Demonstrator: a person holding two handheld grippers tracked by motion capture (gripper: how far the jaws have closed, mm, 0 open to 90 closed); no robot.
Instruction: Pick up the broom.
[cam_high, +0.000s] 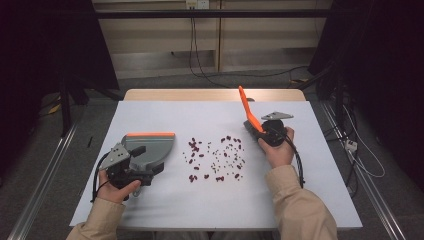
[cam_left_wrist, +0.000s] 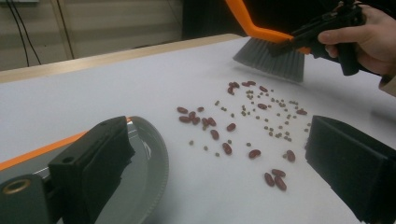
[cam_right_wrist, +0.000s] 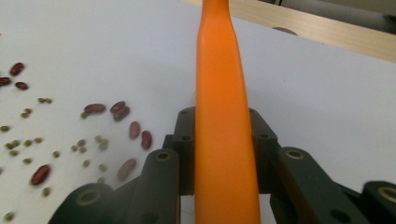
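We see the right gripper pinching the brush by its smooth orange plastic handle, the black jaws pressed against both sides of that handle in the right gripper view. The handle is long, flat and slightly tapered, rising at a slant from the table. Its grey bristle head is a dense wedge of fine fibres, sitting low at the far right edge of the scattered beans; whether the tips touch the surface we cannot quite tell.

The beans lie loose on the matte white tabletop, between the two hands: glossy, dark red, kidney-shaped ones mixed with tiny, round, dull green ones.

The left gripper holds the dustpan, a shallow grey plastic scoop with an orange strip along its front lip, lying flat on the table to the left of the beans. In the left gripper view its two blocky black jaws stand well spread, one resting over the pan's curved, ridged rim.
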